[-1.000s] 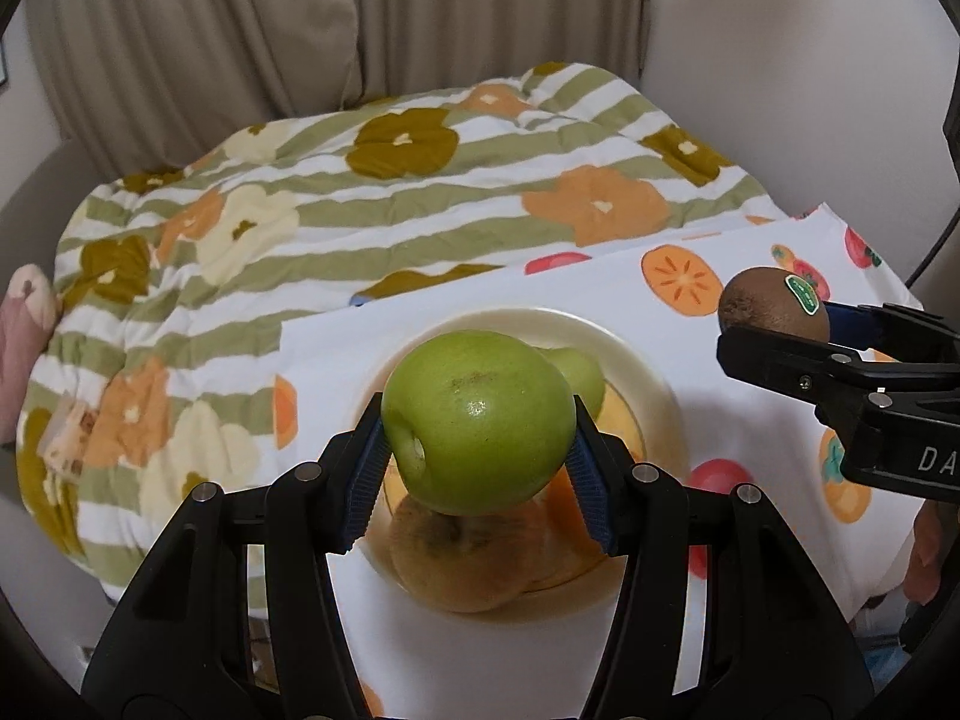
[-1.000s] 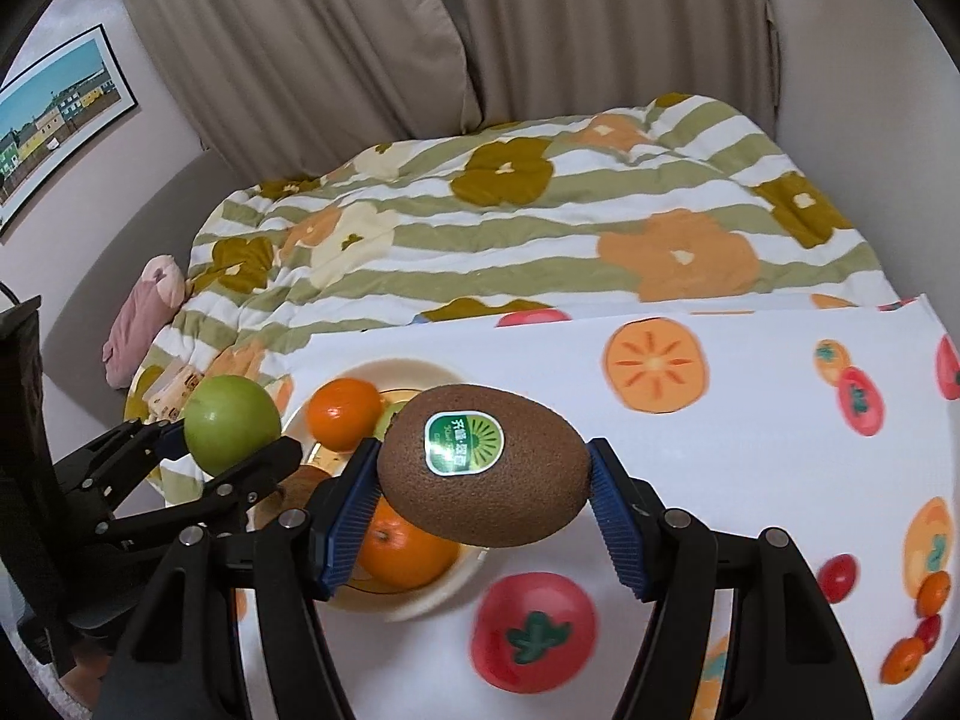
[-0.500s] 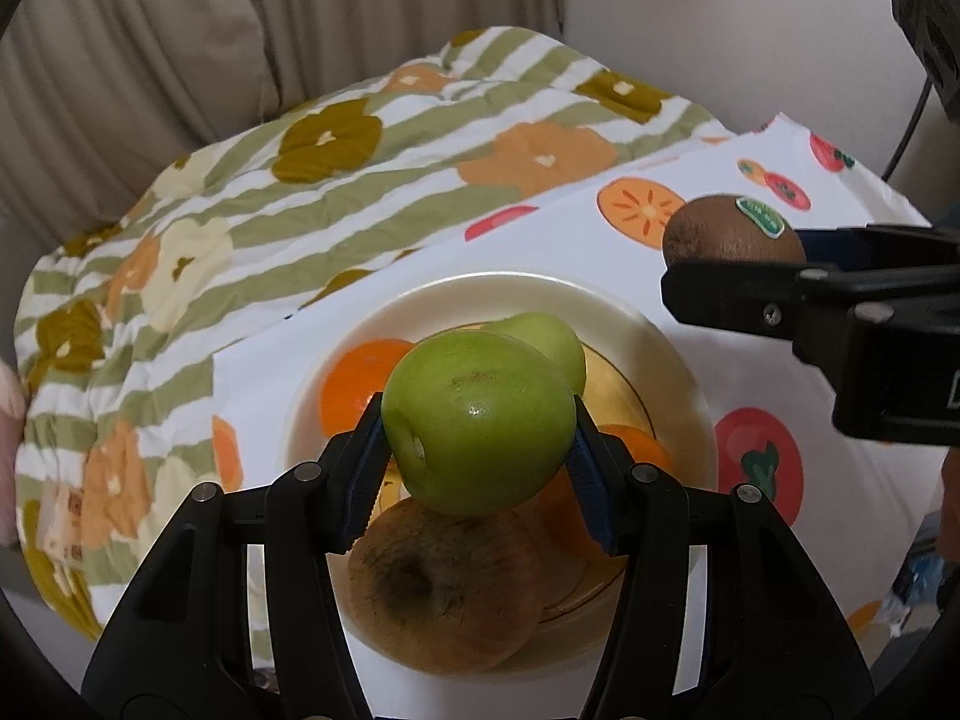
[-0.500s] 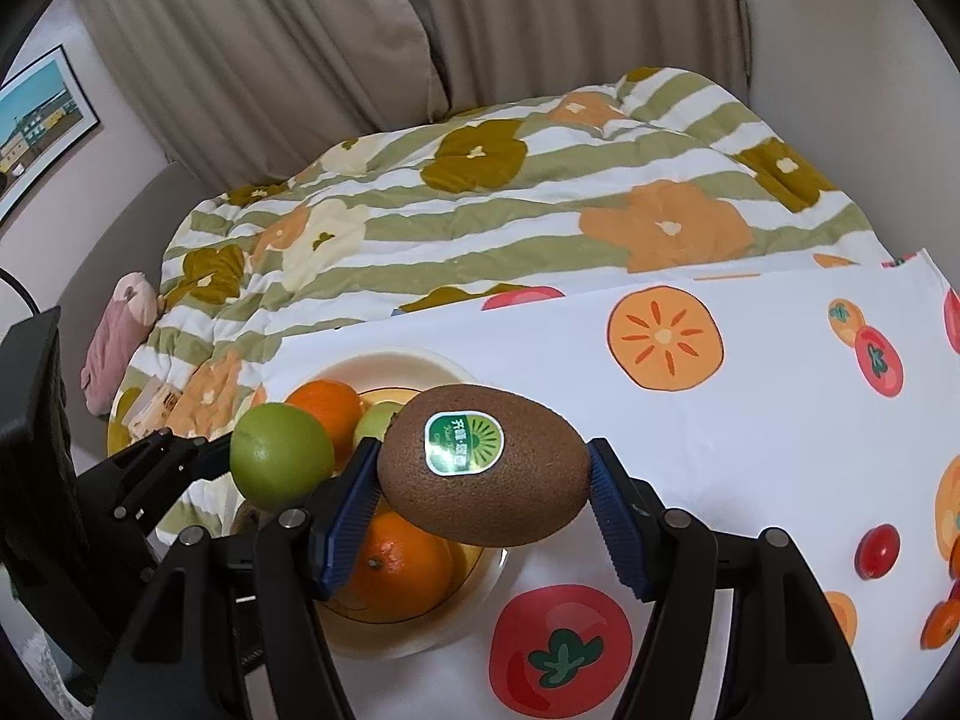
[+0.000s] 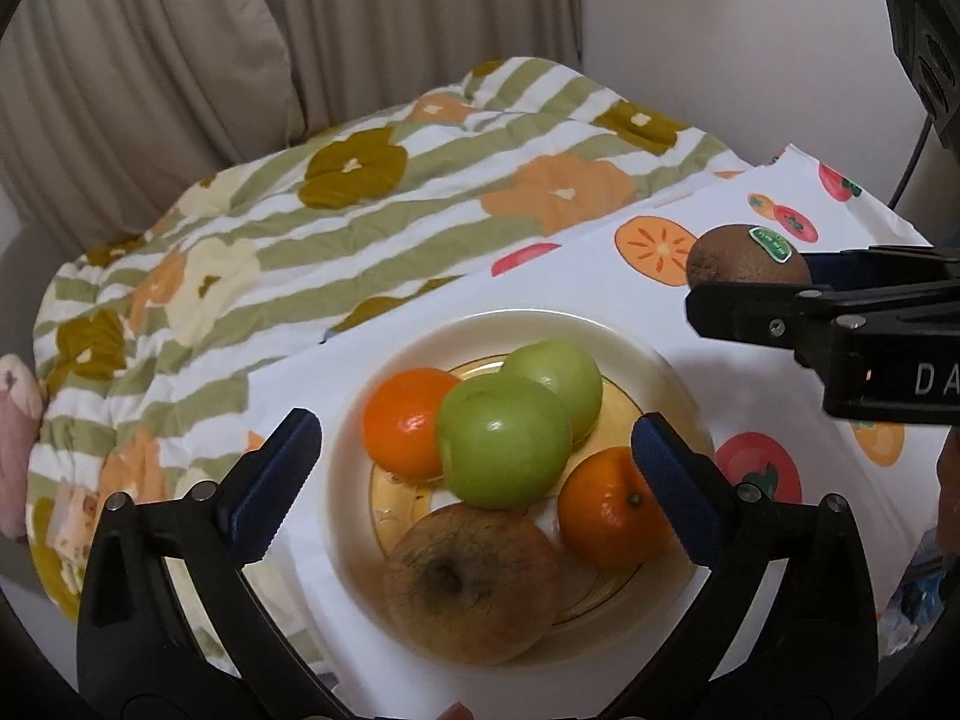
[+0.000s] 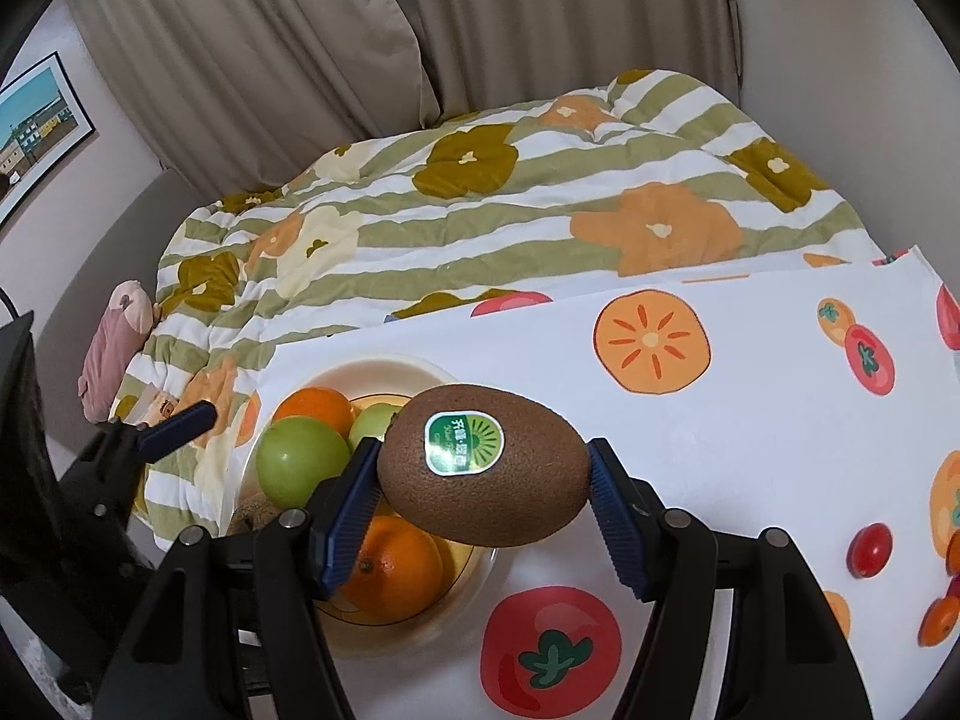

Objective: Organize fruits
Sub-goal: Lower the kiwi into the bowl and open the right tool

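Left claw (image 5: 477, 456): its jaws have just been opening and are now standing spread wide above the plate, the blue pads clear of the fruit on both sides; nothing is being gripped.
Green apple (image 5: 503, 441): sitting on top of the pile in the plate, between the spread pads but touching neither; resting against the second green apple (image 5: 558, 387) behind it and the brown apple (image 5: 471, 585) in front of it.
Plate (image 5: 360, 420): cream with a yellow centre, standing on the fruit-print cloth (image 5: 750, 396); it is carrying two green apples, two oranges and the brown apple.
Oranges: one orange (image 5: 405, 423) is lying at the left of the pile, the other orange (image 5: 612, 516) at the right, just beside the right pad of the left claw.
Right claw (image 6: 483, 489): pinching the kiwi (image 6: 483, 474) end to end between its blue pads, holding it in the air above the near right rim of the plate; in the left wrist view it is hanging to the right of the plate.
Kiwi sticker: a green label is facing up toward the camera.
Surface: whether the cloth is covering a counter cannot be told; the striped flower quilt (image 6: 540, 192) is lying just behind it, with curtains (image 6: 300, 30) at the back.
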`<state>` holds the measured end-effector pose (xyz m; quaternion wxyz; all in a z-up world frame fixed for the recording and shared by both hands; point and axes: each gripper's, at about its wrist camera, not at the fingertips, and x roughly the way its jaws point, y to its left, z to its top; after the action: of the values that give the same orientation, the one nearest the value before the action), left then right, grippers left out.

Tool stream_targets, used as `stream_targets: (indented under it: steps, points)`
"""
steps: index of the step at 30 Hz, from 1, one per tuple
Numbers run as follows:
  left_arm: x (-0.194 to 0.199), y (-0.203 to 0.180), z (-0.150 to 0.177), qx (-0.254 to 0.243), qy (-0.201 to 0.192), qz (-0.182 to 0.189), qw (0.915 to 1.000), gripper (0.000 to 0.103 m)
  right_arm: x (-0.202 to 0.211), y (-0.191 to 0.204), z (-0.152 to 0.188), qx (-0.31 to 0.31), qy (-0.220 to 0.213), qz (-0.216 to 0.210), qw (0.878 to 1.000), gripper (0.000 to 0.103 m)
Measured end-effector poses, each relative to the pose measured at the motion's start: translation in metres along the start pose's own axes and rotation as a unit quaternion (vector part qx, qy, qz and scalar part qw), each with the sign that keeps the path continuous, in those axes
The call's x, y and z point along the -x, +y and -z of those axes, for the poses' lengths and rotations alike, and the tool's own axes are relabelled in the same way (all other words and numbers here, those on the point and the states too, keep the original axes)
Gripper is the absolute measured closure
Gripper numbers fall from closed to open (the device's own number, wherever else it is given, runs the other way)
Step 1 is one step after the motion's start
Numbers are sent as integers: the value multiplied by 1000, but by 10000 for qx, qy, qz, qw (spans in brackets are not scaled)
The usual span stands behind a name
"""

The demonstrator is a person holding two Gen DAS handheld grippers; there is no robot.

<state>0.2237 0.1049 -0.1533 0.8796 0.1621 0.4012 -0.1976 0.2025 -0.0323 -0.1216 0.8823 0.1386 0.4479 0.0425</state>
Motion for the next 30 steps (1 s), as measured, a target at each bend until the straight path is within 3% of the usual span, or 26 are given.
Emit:
stream_targets:
  steps: [9,18,30]
  points:
    - [31,19,20,650,75,-158,9977,0,5,12,-2,685,179,-201,9973,40]
    - [36,28,46,1097,239,-366,9930,0,-26,22,13,1410,535,-584,9868,40]
    - [26,23,58,1157,341,-423,9918,0,-49,23,19,1487,496,-841,9840,40]
